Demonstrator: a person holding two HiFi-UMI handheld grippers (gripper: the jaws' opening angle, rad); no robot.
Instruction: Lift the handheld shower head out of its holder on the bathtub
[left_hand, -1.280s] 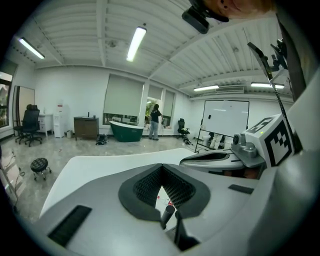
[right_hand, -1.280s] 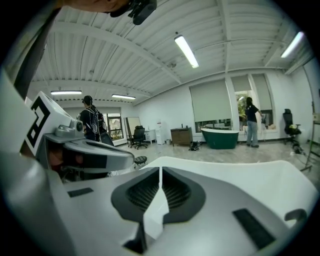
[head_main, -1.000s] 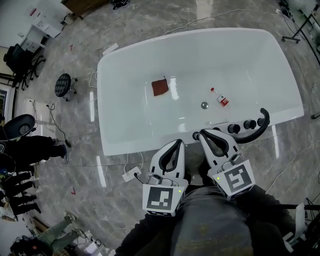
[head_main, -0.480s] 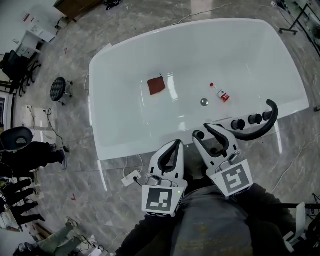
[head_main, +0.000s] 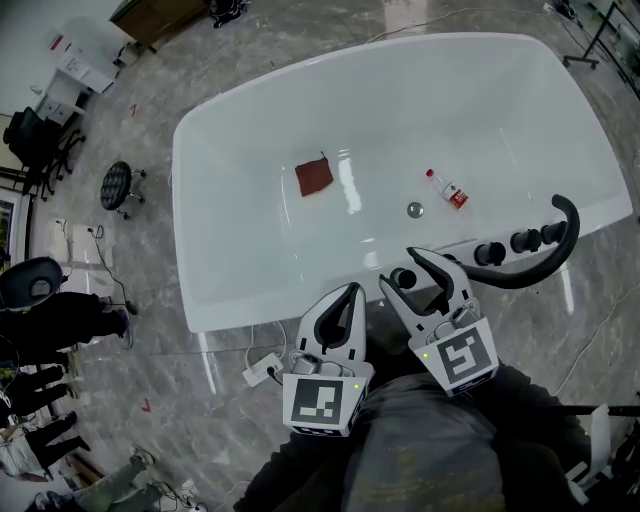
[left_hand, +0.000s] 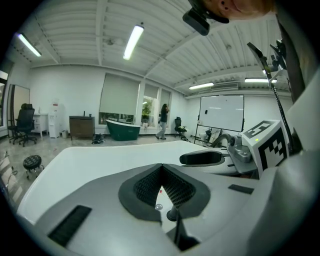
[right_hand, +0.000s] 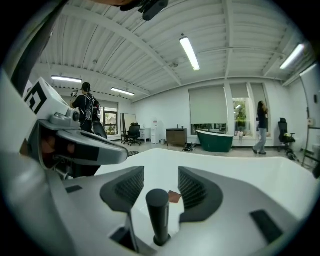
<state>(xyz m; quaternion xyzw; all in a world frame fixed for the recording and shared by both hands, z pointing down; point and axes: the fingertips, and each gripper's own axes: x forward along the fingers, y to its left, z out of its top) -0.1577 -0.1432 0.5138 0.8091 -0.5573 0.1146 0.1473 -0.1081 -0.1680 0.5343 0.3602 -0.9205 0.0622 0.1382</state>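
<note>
The handheld shower head shows as a black upright handle (right_hand: 158, 212) standing in its holder on the near rim of the white bathtub (head_main: 250, 290). From above only its round top (head_main: 403, 278) is seen. My right gripper (head_main: 415, 272) has its jaws around the handle and they are opening, with a gap on each side of it. In the right gripper view that gripper (right_hand: 161, 181) frames the handle without touching it. My left gripper (head_main: 346, 296) hangs just left of it at the tub's edge, shut and empty (left_hand: 161, 172).
A black curved spout (head_main: 545, 258) and two black knobs (head_main: 490, 253) stand on the rim to the right. Inside the tub lie a red-brown cloth (head_main: 314, 176), a small bottle (head_main: 447, 190) and the drain (head_main: 414, 209). People stand at the far left (head_main: 50, 320).
Both grippers have sunk toward the tub's rim. The right jaws, shut a second ago, have spread apart around the black handle. The left gripper stays shut.
</note>
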